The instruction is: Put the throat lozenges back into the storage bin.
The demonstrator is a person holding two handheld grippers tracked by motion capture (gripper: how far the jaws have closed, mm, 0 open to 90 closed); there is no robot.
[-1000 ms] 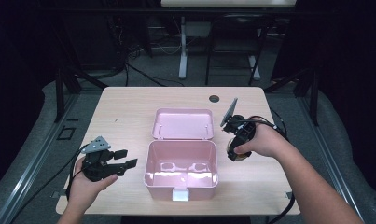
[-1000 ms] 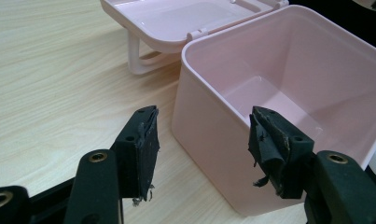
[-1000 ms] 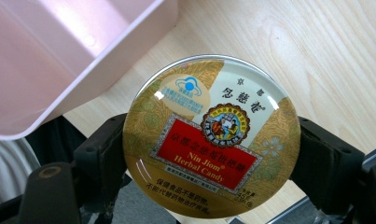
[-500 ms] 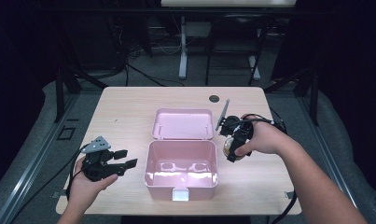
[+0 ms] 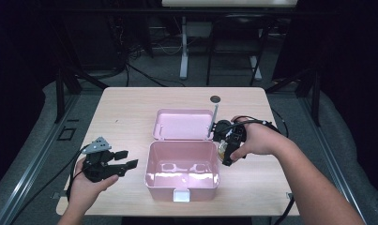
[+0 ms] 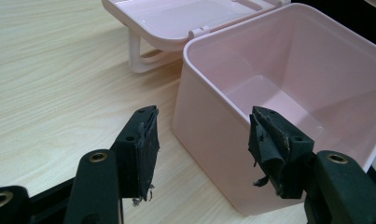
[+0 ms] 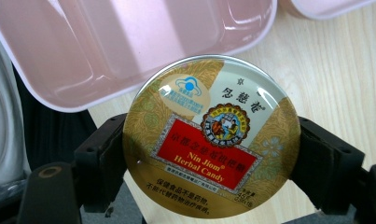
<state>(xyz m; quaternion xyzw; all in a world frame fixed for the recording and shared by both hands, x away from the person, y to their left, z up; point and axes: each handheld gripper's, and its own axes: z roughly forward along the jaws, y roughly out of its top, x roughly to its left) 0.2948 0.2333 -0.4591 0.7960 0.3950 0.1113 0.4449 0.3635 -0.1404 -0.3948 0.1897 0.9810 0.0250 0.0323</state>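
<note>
**Candy tin carried in to the rim of the pink box**

I had the right gripper (image 5: 223,151) clamped across a round candy tin (image 7: 209,137), its jaws pressing on the tin's two opposite edges, spread about as wide as the tin itself. The printed gold and red lid faced the right gripper's camera squarely, so I judged the grip to be even and the tin not slipping.

Over the last second I had brought that hand in from the right side of the table (image 5: 130,108) toward the pink box (image 5: 182,185). A second before, the tin sat well apart from the box, out over bare wood; now it hung just beside the box's right wall, near the hinge where the open lid (image 5: 184,124) lay flat behind it. In the right gripper view the pink plastic lay close behind the tin. The grip itself looked unchanged as I carried it.

My left gripper (image 5: 125,161) had kept its place left of the box, jaws wide apart and holding nothing, aimed at the box's near left corner without touching it.

To my eye the carry was nearly done. What remained was to bring the tin over the right rim and into the box, which I could see held nothing yet, before letting go. The rim was the thing I had to clear.
</note>
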